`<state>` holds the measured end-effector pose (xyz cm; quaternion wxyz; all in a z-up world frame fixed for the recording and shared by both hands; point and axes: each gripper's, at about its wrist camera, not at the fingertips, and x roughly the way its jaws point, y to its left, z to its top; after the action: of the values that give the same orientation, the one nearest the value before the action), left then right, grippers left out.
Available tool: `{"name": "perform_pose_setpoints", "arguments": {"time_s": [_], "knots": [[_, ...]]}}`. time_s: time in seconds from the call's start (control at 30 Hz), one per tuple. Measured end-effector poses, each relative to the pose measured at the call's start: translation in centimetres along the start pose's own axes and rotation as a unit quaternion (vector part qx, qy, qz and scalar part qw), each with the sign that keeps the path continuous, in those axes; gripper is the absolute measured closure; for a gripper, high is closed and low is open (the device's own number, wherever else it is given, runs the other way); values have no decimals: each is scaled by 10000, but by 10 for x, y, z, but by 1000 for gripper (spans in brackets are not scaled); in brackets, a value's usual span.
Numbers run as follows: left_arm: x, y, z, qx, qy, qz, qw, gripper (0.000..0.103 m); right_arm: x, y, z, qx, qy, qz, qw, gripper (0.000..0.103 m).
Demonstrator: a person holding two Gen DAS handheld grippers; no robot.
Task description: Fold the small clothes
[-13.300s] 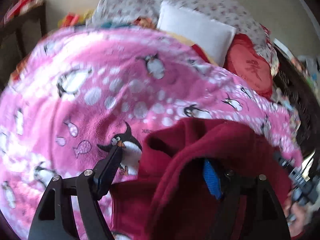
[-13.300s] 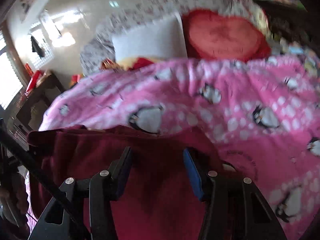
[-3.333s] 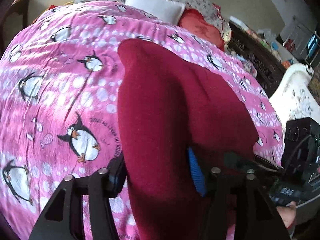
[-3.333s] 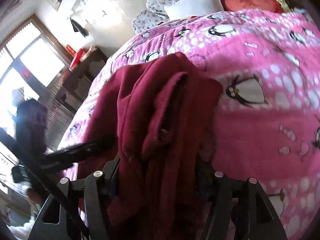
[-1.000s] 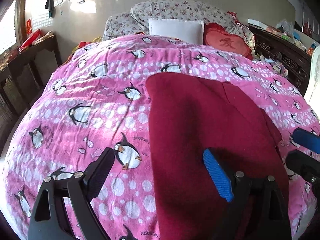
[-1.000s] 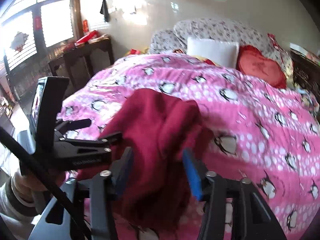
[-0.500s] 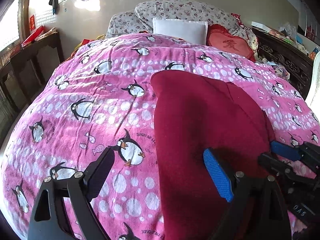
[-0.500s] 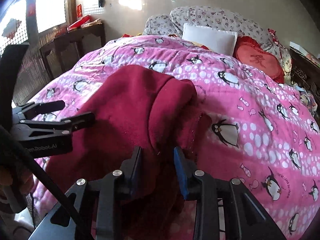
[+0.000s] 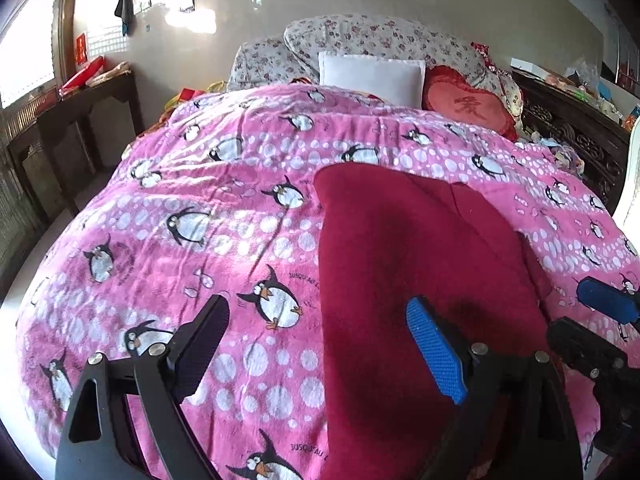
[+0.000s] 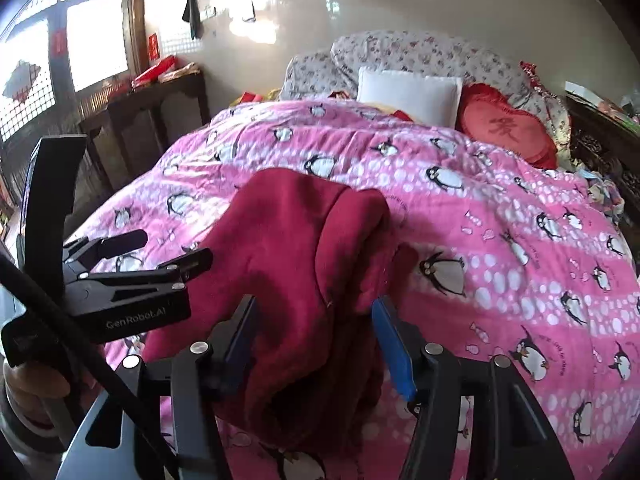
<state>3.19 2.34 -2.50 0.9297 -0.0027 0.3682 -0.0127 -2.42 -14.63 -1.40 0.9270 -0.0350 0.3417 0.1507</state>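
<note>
A dark red fleece garment (image 9: 420, 264) lies folded lengthwise on the pink penguin blanket (image 9: 208, 216). My left gripper (image 9: 320, 344) is open and empty, hovering over the garment's left edge. My right gripper (image 10: 312, 332) is open, its fingers either side of the garment's bunched near-right edge (image 10: 320, 264), not clamped on it. The right gripper's blue pad (image 9: 608, 300) shows at the right edge of the left wrist view. The left gripper (image 10: 160, 248) shows in the right wrist view, left of the garment.
A white pillow (image 9: 372, 76), a red heart cushion (image 9: 468, 108) and floral bedding (image 9: 360, 40) lie at the head of the bed. A dark wooden table (image 9: 80, 120) stands on the left, and a carved dark cabinet (image 9: 576, 136) on the right.
My right gripper was nearly shut on the garment's edge half a second ago and has opened. Both grippers have drawn back a little. The garment lies still on the blanket.
</note>
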Motion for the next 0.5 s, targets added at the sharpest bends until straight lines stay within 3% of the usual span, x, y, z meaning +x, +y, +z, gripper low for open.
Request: {"name": "perform_pose_setpoints", "arguments": {"time_s": [0.07,0.5], "knots": [[-6,-1,0,12,-55,23,10000,13,-3,1,1,8,-28,-92,10000,32],[-25,-3,3,73,-274,16,9996,13,-12,-6,5,251,-106,-406,9988,16]]}}
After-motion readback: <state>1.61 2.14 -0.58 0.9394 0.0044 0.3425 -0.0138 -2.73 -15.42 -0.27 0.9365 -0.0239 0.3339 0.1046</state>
